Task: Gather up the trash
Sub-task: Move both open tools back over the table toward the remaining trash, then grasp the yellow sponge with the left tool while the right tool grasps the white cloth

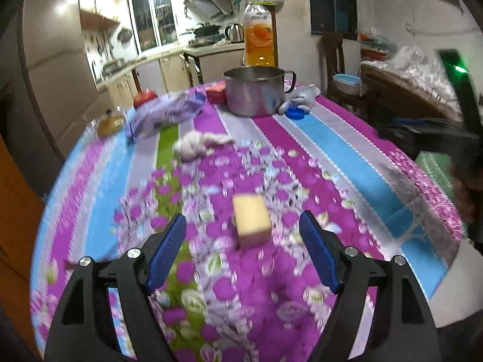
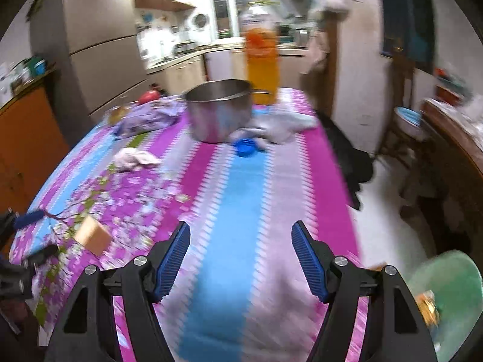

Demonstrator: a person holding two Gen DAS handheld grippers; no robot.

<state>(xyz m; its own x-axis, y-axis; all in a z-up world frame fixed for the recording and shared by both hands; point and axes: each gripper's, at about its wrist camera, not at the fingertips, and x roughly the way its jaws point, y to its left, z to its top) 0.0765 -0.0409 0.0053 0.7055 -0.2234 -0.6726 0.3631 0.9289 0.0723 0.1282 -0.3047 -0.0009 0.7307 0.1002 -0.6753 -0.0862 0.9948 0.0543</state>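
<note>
The left gripper point(image 1: 243, 226) is held above the tablecloth point(image 1: 317, 138), its blue ribbed fingers point(image 1: 169, 250) spread wide apart and gripping nothing. A yellow sponge block point(image 1: 252, 220) lies on the cloth between and slightly ahead of the fingertips, nearer the right finger, touching neither. Its long axis runs roughly away from the camera, tilted slightly to the left at the far end. The right wrist view shows the same sponge block point(image 2: 93, 235) at far left, edges blurred.

The right gripper point(image 2: 240, 235) is also spread wide and empty, over a blue stripe of the cloth. A green bin point(image 2: 446, 295) sits low at its right, beyond the table edge.

Farther along the table:
- crumpled white tissue point(image 1: 199, 144), long axis left to right;
- purple plastic bag point(image 1: 166, 114), lying flat;
- steel pot point(image 1: 256, 90), upright, handle to the right;
- blue bottle cap point(image 1: 295, 112), just beside the pot;
- orange drink bottle point(image 1: 259, 30), upright behind the pot.
</note>
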